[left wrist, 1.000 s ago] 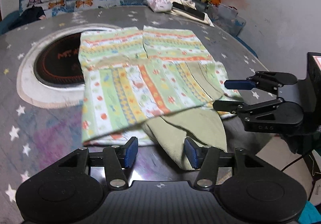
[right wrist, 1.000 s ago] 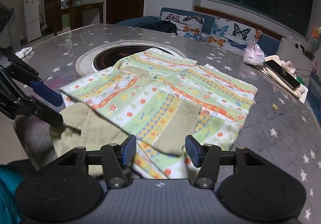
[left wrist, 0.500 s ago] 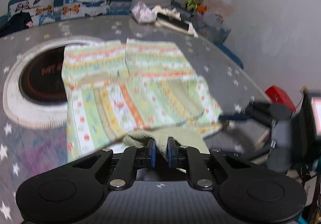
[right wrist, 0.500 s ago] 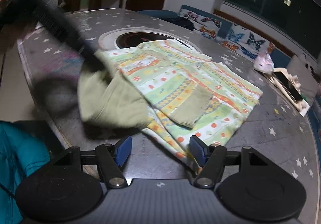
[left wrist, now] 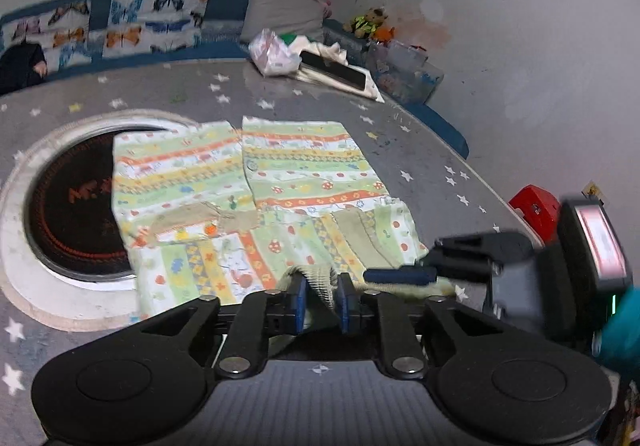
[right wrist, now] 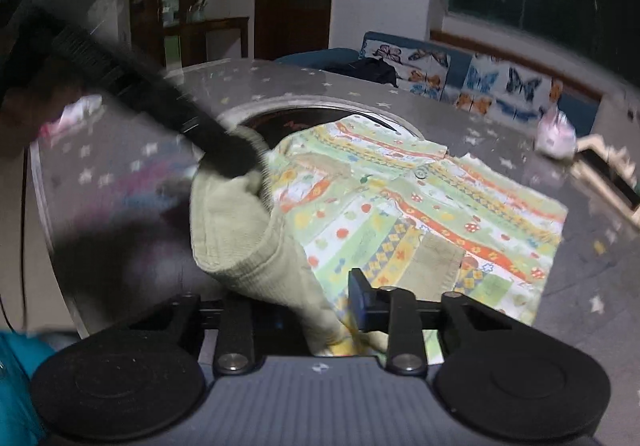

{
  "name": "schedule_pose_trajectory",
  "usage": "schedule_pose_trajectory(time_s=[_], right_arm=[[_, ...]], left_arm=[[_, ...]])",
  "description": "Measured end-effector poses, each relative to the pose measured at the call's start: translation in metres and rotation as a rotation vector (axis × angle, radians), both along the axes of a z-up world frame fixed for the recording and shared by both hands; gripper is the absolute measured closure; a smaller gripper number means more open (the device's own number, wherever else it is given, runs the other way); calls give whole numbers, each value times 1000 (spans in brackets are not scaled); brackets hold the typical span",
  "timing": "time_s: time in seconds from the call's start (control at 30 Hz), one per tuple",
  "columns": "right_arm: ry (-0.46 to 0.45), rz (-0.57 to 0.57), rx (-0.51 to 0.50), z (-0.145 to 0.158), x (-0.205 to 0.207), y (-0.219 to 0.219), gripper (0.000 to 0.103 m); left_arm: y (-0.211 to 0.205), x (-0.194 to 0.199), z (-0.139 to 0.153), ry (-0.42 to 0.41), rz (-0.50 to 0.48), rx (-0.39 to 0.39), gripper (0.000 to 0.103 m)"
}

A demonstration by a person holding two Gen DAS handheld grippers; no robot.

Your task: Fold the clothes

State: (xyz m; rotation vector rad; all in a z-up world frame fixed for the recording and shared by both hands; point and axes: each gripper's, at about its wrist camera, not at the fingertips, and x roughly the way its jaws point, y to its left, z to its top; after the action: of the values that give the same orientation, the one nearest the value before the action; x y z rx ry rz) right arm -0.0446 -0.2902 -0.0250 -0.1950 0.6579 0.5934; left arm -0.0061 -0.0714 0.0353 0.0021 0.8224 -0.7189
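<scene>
A patterned green, orange and yellow shirt (left wrist: 280, 182) lies spread on the grey star-print table (left wrist: 420, 150), partly over a dark round inset. Its olive ribbed hem (right wrist: 248, 246) is lifted off the near edge. My left gripper (left wrist: 319, 300) is shut on the olive hem (left wrist: 318, 280). My right gripper (right wrist: 320, 306) is shut on the same hem further along; in the left wrist view it (left wrist: 404, 278) comes in from the right. In the right wrist view the left gripper (right wrist: 236, 162) pinches the raised fabric, blurred.
The dark round inset (left wrist: 72, 206) with a pale ring lies under the shirt's left side. A phone on paper (left wrist: 336, 74) and a pink bag (left wrist: 272, 54) sit at the far edge. A red object (left wrist: 534, 206) lies beyond the right edge. A butterfly-print sofa (left wrist: 132, 22) stands behind.
Both grippers have shut on the olive hem and lifted it off the table's near edge. The left closed first; the right, open half a second ago, now grips the fabric.
</scene>
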Motion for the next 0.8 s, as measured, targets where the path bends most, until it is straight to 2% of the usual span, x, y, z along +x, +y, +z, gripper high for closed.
schedule_pose_trajectory(time_s=[0.03,0.17,0.23,0.37,0.6,0.63,0.7,0.77,0.8], right_arm=[[18,-8,27,3,4,-4,81],[65,-35,96,10,16,-15,85],[82,-44,115,12,20,-18,85],[104,-62,142,13,24,-20,85],[96,-70,134,14,23,-19,86],[92,-70,134,15,22,-19,86],[84,-70,139,15,19,-19,88],[76,-69,139,15,18,-18,89],[74,-68,141,14,17,-18,90]], left_arm=[[6,-4,1,-27,1,9,60],[24,-16,-2,-103,12,68,37],[27,-20,-8,-119,9,99,32],[19,-27,-23,-151,-30,171,32],[-2,-36,-47,-366,-77,360,32],[-4,-36,-49,-390,-86,381,36],[-5,-34,-53,-407,-119,399,53],[-5,-32,-57,-405,-146,407,76],[-4,-30,-58,-396,-147,403,80]])
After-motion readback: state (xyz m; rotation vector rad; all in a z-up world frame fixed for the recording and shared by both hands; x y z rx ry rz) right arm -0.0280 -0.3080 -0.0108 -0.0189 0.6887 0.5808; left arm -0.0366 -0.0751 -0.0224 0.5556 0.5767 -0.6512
